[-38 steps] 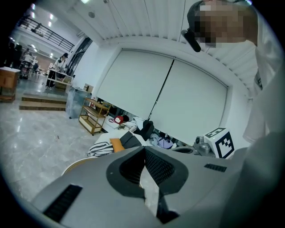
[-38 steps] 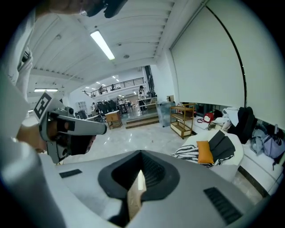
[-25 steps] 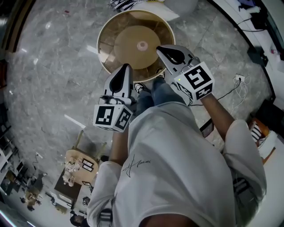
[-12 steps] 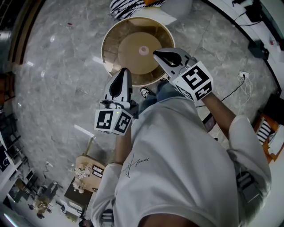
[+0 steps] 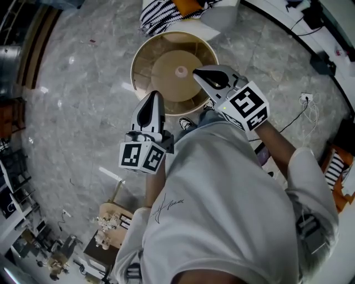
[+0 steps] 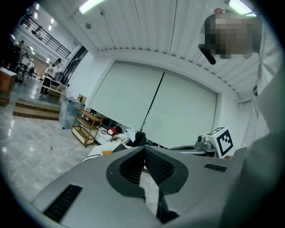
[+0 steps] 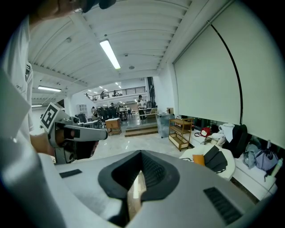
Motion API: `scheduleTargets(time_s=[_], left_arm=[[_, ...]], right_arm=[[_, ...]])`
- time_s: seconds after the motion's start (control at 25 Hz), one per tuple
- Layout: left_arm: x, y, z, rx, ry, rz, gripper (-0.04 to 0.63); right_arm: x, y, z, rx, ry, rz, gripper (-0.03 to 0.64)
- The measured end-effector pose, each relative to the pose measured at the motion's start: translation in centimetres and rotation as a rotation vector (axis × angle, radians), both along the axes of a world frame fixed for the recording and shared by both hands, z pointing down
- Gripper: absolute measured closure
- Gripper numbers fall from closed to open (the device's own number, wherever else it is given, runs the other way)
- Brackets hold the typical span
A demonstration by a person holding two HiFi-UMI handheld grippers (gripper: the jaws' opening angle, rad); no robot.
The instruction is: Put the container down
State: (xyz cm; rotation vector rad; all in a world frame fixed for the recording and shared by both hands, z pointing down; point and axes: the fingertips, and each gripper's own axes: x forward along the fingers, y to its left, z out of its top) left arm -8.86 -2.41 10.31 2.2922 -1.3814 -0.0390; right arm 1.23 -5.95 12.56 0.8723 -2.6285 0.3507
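The container (image 5: 166, 66), a round tan tub with a wooden rim and a small knob at its centre, stands on the grey marble floor in the head view. Nothing holds it. My left gripper (image 5: 156, 94) hangs above its near left rim, jaws shut and empty. Over the container's near right side my right gripper (image 5: 196, 71) is shut too. In the left gripper view the left gripper's (image 6: 143, 148) pads meet at the tip. The right gripper view shows the right gripper (image 7: 141, 153) closed, with only a tan sliver showing through the slit below its tip.
A striped cloth (image 5: 158, 14) with an orange cushion lies just beyond the container. Cables and a socket (image 5: 302, 105) run along the floor at the right. A small wooden rack (image 5: 113, 219) stands near left. My shoe (image 5: 186, 123) is close to the container's near rim.
Both grippers have risen away from the container, which looks smaller and sits higher in the head view. It stays on the floor. The jaws remain shut.
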Motion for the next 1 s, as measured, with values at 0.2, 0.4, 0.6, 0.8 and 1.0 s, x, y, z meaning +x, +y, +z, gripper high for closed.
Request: scheduleTargets(time_s=[0.2, 0.4, 0.6, 0.8, 1.0], left_arm=[[-0.3, 0.4, -0.9, 0.017, 0.002, -0.007, 0.577], [-0.3, 0.6, -1.7, 0.034, 0.003, -0.011, 0.577], [-0.7, 0.5, -1.4, 0.023, -0.018, -0.017, 0.577], [-0.4, -0.1, -0.6, -0.018, -0.098, -0.036, 0.577], [-0.2, 0.1, 0.4, -0.041, -0.136, -0.035, 0.577]], right_arm=[[0.2, 0.6, -0.9, 0.008, -0.008, 0.001, 0.601], [0.4, 1.2, -2.3, 0.021, -0.028, -0.003, 0.601], [0.1, 1.6, -2.9, 0.021, -0.035, -0.008, 0.601], [0.4, 1.2, -3.4, 0.037, -0.030, -0.019, 0.603], [1.0, 1.5, -3.2, 0.046, -0.012, 0.005, 0.603]])
